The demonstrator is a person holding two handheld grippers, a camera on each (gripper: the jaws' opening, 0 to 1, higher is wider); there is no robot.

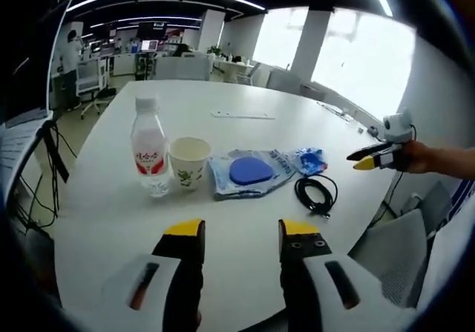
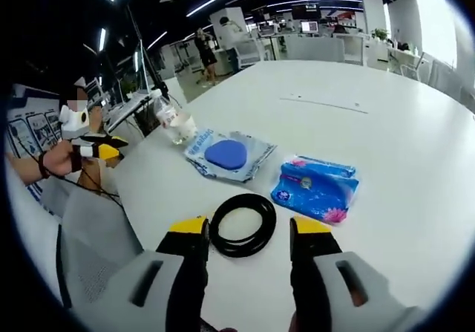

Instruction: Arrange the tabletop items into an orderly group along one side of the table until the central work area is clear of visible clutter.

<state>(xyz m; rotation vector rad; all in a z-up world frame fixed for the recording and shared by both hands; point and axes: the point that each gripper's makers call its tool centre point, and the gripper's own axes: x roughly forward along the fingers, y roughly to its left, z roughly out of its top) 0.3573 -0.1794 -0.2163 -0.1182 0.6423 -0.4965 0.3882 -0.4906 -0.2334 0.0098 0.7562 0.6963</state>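
Just ahead of the right gripper, whose jaws are spread and empty like the left gripper's, the coiled black cable lies limp and light on the table, probably best pinched across its bundled loops.

bare table ahead of left gripper, bottle, cup, pouch, cable lined up beyond
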